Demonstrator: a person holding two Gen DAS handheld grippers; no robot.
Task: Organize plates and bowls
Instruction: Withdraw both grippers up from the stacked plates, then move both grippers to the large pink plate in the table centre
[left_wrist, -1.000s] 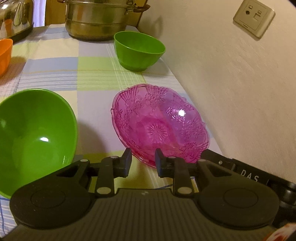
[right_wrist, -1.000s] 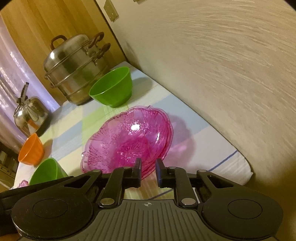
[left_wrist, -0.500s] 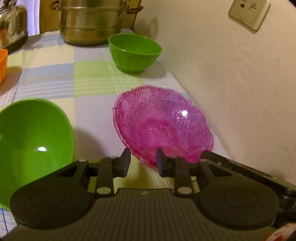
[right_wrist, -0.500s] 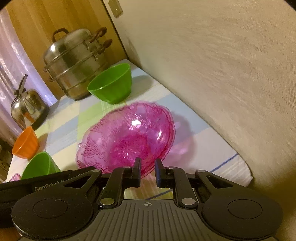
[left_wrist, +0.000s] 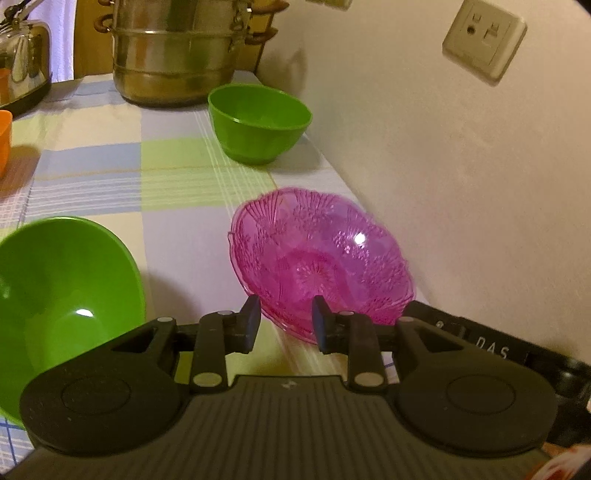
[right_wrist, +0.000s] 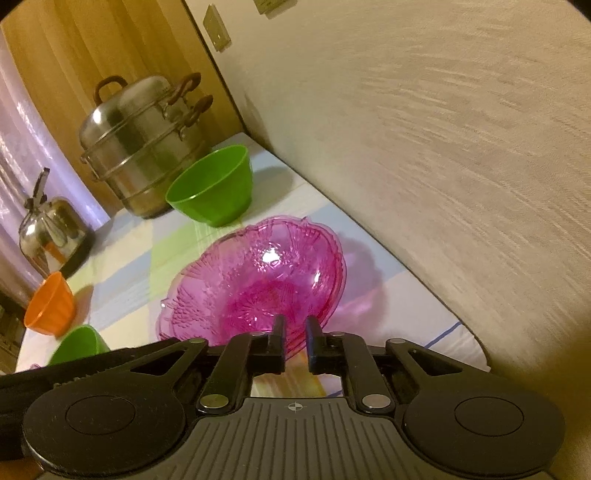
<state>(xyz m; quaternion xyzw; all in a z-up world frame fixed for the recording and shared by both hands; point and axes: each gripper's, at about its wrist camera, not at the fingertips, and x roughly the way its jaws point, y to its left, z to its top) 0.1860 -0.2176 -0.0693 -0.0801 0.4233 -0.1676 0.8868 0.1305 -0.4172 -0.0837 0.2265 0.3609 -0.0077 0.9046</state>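
Left gripper (left_wrist: 282, 319) is hovering with its fingers apart, right at the near rim of the pink glass bowl (left_wrist: 321, 258), which is sitting tilted near the wall-side edge of the checked tablecloth (left_wrist: 110, 177). A big green bowl (left_wrist: 55, 302) is filling the near left side. Another green bowl (left_wrist: 258, 122) is sitting farther back by the steel steamer pot (left_wrist: 173, 62), with an orange bowl (left_wrist: 4, 136) peeking in at the left edge.

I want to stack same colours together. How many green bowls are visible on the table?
2. One green bowl stands by the steel pot near the wall; the other green bowl is close on the left. More may be out of view.
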